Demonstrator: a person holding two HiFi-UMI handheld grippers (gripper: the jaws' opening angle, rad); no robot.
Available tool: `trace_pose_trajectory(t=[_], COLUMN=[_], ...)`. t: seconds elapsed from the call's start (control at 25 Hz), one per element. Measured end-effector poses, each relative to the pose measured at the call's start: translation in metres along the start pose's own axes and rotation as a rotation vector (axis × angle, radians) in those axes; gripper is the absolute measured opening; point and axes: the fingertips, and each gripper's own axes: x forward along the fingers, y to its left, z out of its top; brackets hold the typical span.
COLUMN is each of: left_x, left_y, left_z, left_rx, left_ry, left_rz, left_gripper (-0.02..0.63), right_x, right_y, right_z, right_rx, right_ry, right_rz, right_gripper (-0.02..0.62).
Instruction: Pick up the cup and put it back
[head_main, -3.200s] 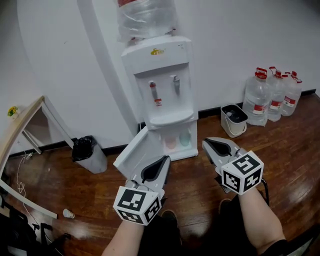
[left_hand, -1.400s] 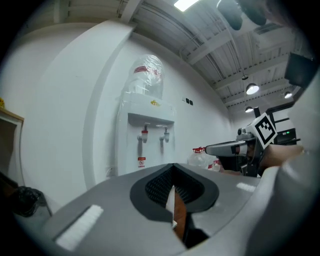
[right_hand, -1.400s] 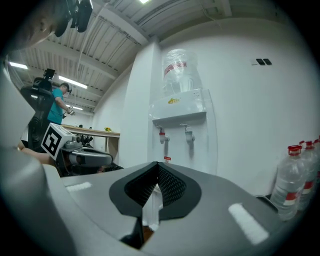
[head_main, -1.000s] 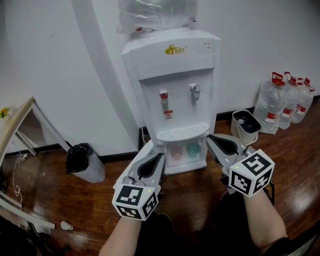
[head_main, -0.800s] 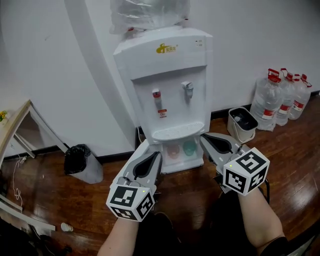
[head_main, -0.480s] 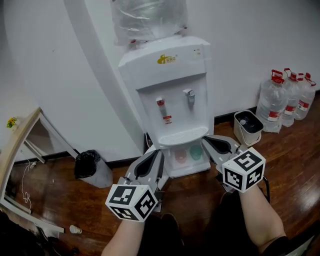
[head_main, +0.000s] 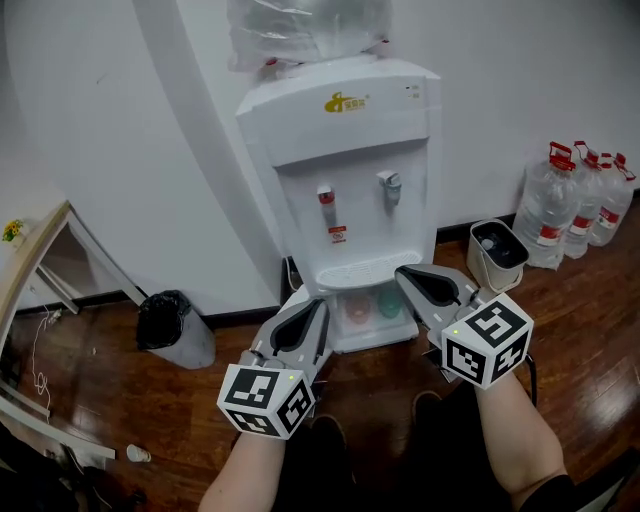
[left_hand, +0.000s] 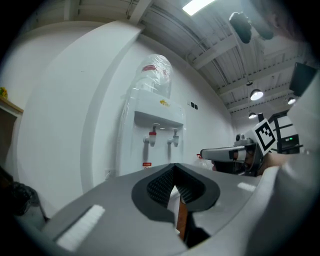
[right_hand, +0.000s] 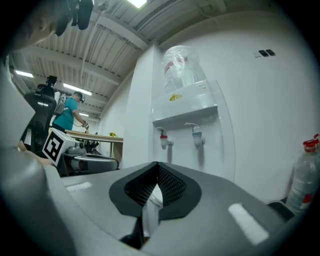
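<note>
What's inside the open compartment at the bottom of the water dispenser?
Two cups side by side: a pinkish cup on the left, a greenish cup on the right. The right gripper covers the right edge of the compartment; what the cups hold can't be seen.

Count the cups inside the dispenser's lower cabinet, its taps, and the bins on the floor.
Cups: 2 (pink cup, green cup)
Taps: 2 (red tap, blue tap)
Bins: 2 (grey bin, white bin)
Total: 6
</note>
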Motion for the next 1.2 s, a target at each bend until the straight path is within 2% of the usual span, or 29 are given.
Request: trace_pose_trajectory(t=[0.12,0.36,0.56,0.8,0.92,1.04,1.2], left_x=[0.002,0.008,0.016,0.023,0.018,0.008,-0.005], left_y=[0.009,0.034,0.031,0.041,0.033,0.031,0.036], left_z=[-0.008,-0.015,-0.017,-0.024,-0.025,-0.026,-0.025], left_rx=[0.008,-0.048,-0.018,0.001,0.026,0.032,0.034], left_ry=[0.007,0.014,0.009,0.025,0.032,0.043,0.046], left_rz=[-0.002,0.017,-0.003,0.037,0.014,0.009,0.028], left_gripper=[0.138,0.138,0.138,0.138,0.138,0.138,0.138], right_x=[0.012,0.028,0.037,0.045,0.043,0.035,0.032], right_y=[-0.005,-0.014,-0.015,-0.017,-0.009,-0.006,-0.006], right_z=[-0.010,-0.014,-0.017,-0.019,-0.005,0.003,0.015], right_rx=[-0.037,-0.025,-0.010,-0.005,0.004,0.001,0.072], right_ry=[0.028,0.028,0.022,0.021,-0.011,-0.013,-0.031], right_rz=[-0.005,-0.002,0.021,0.031,0.060,0.041,0.069], right_gripper=[0.002,0.002,0.002,0.002,0.003,0.025,0.042])
